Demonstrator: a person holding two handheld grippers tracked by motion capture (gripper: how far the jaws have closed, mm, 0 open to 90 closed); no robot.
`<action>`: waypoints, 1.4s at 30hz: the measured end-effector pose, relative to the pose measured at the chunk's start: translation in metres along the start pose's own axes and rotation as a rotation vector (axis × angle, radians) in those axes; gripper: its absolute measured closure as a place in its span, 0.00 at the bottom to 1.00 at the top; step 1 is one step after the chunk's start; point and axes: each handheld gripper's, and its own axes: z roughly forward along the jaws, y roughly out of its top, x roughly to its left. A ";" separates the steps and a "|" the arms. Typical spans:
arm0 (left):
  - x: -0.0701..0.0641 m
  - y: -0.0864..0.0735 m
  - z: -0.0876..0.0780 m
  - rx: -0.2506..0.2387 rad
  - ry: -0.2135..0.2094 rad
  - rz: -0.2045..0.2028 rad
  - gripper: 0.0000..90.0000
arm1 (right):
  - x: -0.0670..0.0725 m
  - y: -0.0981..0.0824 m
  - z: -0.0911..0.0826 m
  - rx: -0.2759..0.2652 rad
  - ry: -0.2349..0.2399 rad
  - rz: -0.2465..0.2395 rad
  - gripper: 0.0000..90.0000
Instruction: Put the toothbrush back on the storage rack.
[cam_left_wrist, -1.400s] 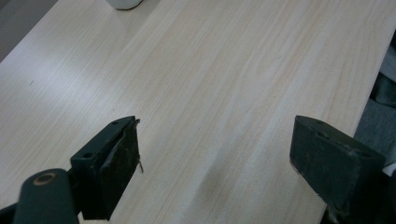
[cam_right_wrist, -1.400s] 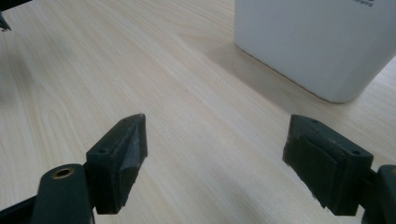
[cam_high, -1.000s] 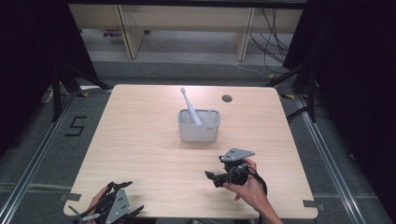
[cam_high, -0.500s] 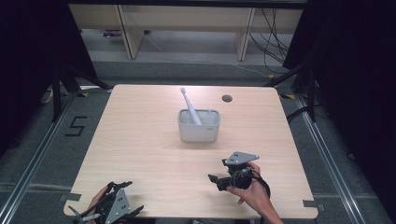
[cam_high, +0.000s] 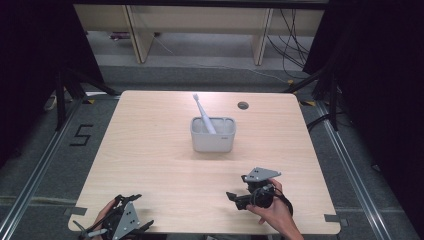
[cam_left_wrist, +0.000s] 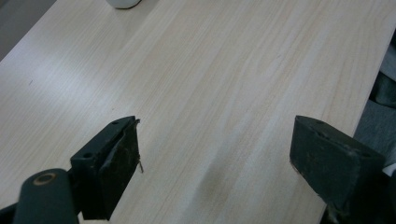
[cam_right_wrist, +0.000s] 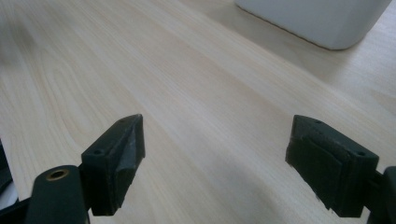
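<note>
1. Left tongs (cam_high: 131, 226) released, empty, low at the worktop's (cam_high: 150, 150) near-left corner.
2. Toothbrush (cam_high: 204, 114) leans in the white holder (cam_high: 213, 136), mid-worktop, well apart from both tongs.
3. Right tongs (cam_high: 233, 198) released, empty, near-right, pointing left.
4. Risk: a hasty grab tips the light holder.
5. Nothing blocks the way; cable hole (cam_high: 243, 105) sits behind.

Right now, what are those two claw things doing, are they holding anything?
Left gripper: open, nothing between its jaws, just bare table.
Right gripper: open, holding nothing, with the white holder ahead of it.
</note>
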 end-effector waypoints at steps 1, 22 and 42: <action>0.000 0.000 0.000 0.000 0.001 0.000 0.17 | 0.000 -0.001 0.000 -0.008 -0.003 -0.007 0.22; 0.001 0.000 0.000 0.008 -0.013 0.004 0.17 | 0.007 -0.019 -0.011 0.007 0.008 0.019 0.19; 0.001 0.000 0.000 0.006 -0.013 0.003 0.17 | 0.011 -0.030 -0.018 0.032 0.004 0.017 0.19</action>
